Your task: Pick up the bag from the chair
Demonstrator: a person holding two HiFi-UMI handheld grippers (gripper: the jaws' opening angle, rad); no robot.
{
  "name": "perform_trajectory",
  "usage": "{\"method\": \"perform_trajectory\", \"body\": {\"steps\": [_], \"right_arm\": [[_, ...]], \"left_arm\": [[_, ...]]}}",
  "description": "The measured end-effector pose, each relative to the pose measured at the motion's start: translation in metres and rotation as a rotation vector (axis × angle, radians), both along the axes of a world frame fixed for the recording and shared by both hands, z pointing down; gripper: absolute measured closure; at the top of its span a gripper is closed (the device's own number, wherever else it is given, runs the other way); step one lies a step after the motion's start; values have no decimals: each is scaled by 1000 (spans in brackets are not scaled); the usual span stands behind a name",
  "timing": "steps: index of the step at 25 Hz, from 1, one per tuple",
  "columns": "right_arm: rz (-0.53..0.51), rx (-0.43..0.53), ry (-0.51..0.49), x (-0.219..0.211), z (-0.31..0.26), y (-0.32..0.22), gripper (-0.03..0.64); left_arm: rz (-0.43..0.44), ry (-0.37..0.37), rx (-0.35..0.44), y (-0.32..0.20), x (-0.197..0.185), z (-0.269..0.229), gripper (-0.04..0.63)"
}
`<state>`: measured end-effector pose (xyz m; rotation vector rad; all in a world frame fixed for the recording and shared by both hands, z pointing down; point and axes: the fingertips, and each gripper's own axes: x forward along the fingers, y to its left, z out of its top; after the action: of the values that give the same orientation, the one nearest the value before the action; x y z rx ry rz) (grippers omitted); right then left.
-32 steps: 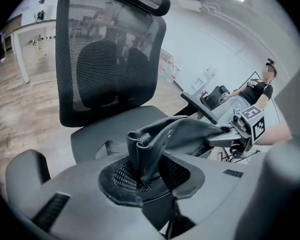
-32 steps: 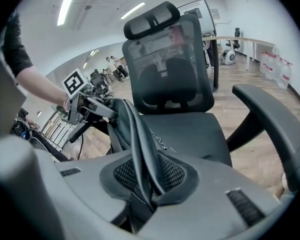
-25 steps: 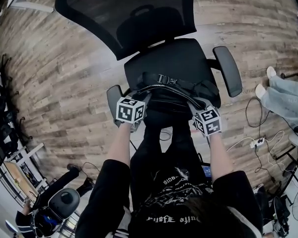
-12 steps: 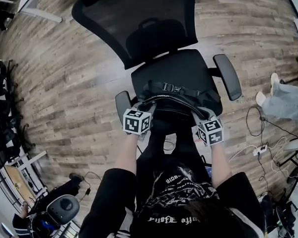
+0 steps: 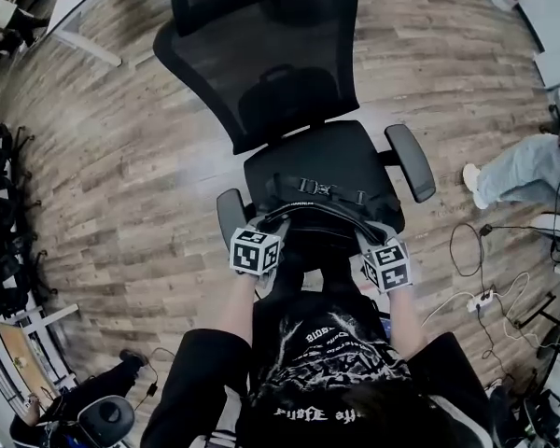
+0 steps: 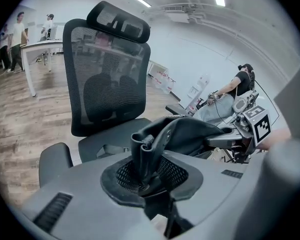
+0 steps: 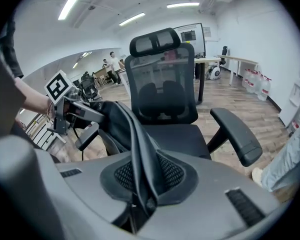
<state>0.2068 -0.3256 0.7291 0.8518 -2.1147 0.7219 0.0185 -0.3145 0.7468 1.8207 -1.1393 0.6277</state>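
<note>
- Both grippers are higher than a second ago, and the soft black bag (image 5: 322, 211) comes up with them.
- On one end, the left gripper (image 5: 260, 236) squeezes a bunched bit of the bag's edge. On the other end, the right gripper (image 5: 373, 245) pinches a flat fold.
- Now the bag hangs between them, over the front of the black mesh office chair (image 5: 261, 73).
- Its bottom may still touch the seat, so the lift looks only part done.
</note>
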Motion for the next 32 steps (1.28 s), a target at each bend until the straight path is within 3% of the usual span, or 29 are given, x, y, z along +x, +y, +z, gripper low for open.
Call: {"method": "perform_trajectory", "body": {"steps": [13, 32], "right_arm": [[-16, 37, 2, -10, -45, 31, 555], [-107, 174, 1, -37, -118, 20, 555]], "left_arm": [[9, -2, 37, 28, -10, -46, 522], [-29, -40, 168, 28, -36, -119, 522]]}}
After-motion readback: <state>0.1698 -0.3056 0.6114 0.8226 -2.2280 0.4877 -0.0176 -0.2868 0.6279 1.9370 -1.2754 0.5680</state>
